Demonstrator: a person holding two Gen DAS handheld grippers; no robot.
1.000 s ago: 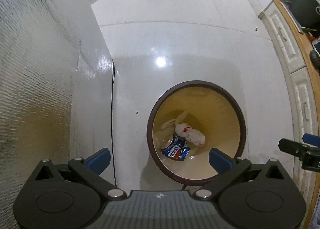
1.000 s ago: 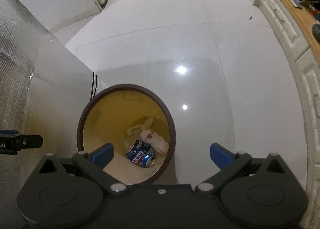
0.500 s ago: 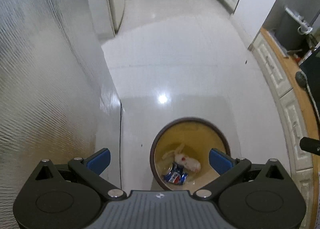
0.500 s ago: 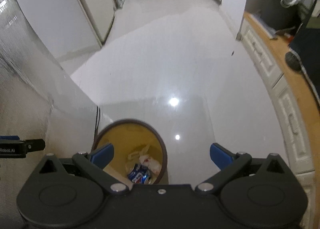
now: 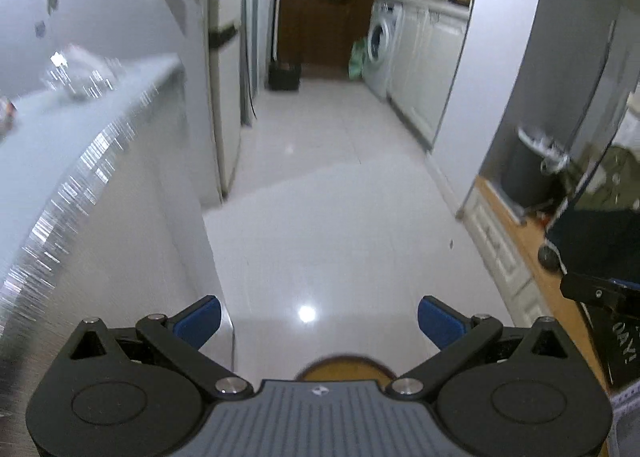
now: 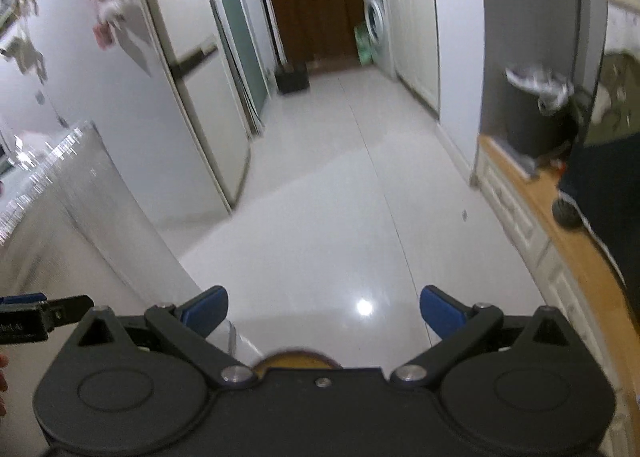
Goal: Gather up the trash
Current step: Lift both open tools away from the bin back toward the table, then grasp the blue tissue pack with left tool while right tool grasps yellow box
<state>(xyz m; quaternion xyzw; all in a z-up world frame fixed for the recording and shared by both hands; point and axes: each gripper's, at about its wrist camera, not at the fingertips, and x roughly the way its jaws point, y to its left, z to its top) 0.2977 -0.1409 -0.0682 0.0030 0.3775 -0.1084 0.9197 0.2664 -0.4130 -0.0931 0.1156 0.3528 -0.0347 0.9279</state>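
bin rim peeks below both empty, spread tools.

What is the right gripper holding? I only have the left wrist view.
Observer: Nothing. The right gripper is open, with only floor between its fingers.
Operator: Does its camera see the bin?
Observer: Only a sliver of the bin rim, just above the gripper body.
Operator: Does it see my left gripper?
Observer: Yes, one finger of the left gripper shows at its left edge.
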